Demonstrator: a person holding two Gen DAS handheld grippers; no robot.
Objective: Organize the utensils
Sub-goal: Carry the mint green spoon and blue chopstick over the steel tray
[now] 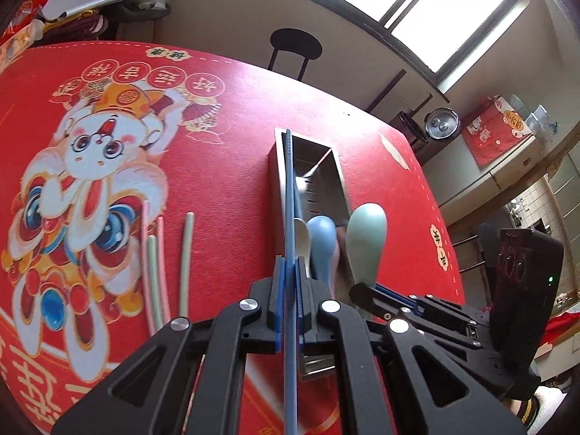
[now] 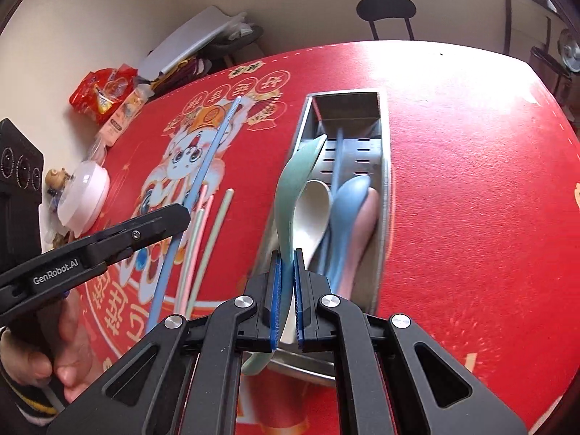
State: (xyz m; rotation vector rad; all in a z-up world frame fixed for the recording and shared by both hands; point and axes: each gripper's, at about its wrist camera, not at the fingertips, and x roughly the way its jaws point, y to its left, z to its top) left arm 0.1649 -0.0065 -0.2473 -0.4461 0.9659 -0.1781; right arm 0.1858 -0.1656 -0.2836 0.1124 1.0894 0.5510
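A steel utensil tray (image 1: 277, 166) (image 2: 384, 166) lies on the red tablecloth and holds a white spoon (image 2: 311, 210), a blue spoon (image 2: 348, 210) and a pink spoon (image 2: 369, 214). My left gripper (image 1: 290, 264) is shut on a thin blue chopstick (image 1: 289, 195), held above the tray's left edge; the chopstick also shows in the right wrist view (image 2: 203, 170). My right gripper (image 2: 287, 257) is shut on a green spoon (image 2: 290, 181) over the tray; the spoon shows in the left wrist view (image 1: 364, 239) too.
Several pink and green chopsticks (image 1: 159, 261) (image 2: 203, 239) lie on the cloth left of the tray. Snack packets (image 2: 101, 90), a bottle and a white lidded bowl (image 2: 83, 192) stand at the table's far left edge. A black stool (image 1: 295, 45) stands beyond the table.
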